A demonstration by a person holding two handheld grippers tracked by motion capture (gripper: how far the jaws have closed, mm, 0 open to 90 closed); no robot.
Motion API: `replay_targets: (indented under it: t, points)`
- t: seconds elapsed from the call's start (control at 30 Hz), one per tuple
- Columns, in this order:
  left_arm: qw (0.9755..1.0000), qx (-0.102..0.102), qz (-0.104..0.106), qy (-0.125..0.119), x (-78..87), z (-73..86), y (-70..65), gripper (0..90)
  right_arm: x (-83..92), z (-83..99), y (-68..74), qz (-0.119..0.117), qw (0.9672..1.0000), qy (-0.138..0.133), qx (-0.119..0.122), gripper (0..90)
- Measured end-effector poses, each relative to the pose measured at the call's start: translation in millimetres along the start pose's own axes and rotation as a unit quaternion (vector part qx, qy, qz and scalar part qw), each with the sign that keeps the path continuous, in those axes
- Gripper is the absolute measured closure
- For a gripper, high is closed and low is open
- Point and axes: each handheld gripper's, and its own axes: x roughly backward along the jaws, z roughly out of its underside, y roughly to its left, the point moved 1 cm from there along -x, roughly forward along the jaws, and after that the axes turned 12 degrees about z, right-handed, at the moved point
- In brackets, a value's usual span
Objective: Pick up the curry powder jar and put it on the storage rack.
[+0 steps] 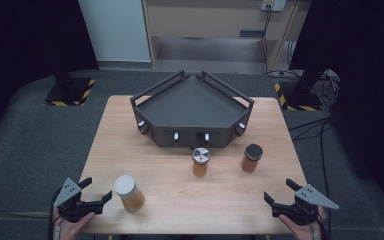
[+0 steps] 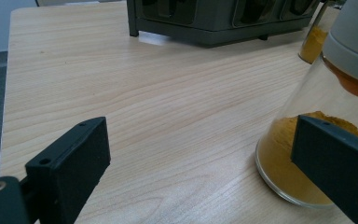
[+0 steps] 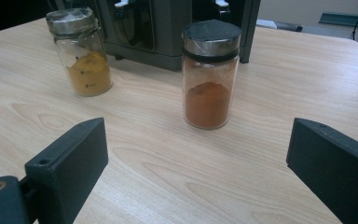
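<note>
Three spice jars stand on the wooden table (image 1: 170, 190). A white-lidded jar of yellow-orange powder (image 1: 128, 193) (image 2: 317, 130) stands near the front left, just right of my open left gripper (image 1: 95, 189) (image 2: 200, 158); its right jaw overlaps the jar in the left gripper view, touching or not I cannot tell. A silver-lidded jar of yellow powder (image 1: 200, 161) (image 3: 80, 58) and a black-lidded jar of reddish powder (image 1: 251, 158) (image 3: 210, 74) stand in front of the rack. My right gripper (image 1: 280, 192) (image 3: 196, 163) stands open at the front right, pointing at the black-lidded jar, with nothing between its jaws.
A dark corner-shaped rack (image 1: 192, 110) with knobs on its front stands at the back middle of the table. Its base shows in the left gripper view (image 2: 214, 23). Grey carpet surrounds the table; cables lie on the floor at the right.
</note>
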Motion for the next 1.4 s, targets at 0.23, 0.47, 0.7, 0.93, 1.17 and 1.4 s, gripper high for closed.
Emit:
replay_targets:
  t: [0.23,0.47,0.7,0.93,1.17,1.4]
  points:
    - [1.0000,0.006,-0.004,-0.006,0.7,0.6,0.4,3.9,-1.3,1.6,-1.1,0.001,1.0000,-0.003,0.003,5.3]
    - [1.0000,0.004,0.003,-0.005,2.0,1.5,1.8,4.0,-0.8,-0.4,0.9,0.000,1.0000,-0.002,0.004,5.6]
    - [1.0000,0.000,0.003,-0.006,3.3,1.5,-0.1,4.1,-0.2,-1.4,2.8,0.000,0.9999,-0.001,0.011,5.8]
    - [1.0000,0.001,0.004,-0.004,3.0,1.6,0.3,4.1,-0.5,-1.3,1.4,-0.002,1.0000,-0.001,0.008,6.2]
    - [1.0000,-0.002,0.005,-0.003,1.9,1.2,0.2,4.1,-0.5,-1.1,1.3,-0.001,1.0000,-0.001,0.008,6.3]
    - [1.0000,-0.002,0.005,-0.005,2.4,1.7,0.1,4.1,-0.9,-1.0,1.2,-0.002,1.0000,-0.001,0.008,6.4]
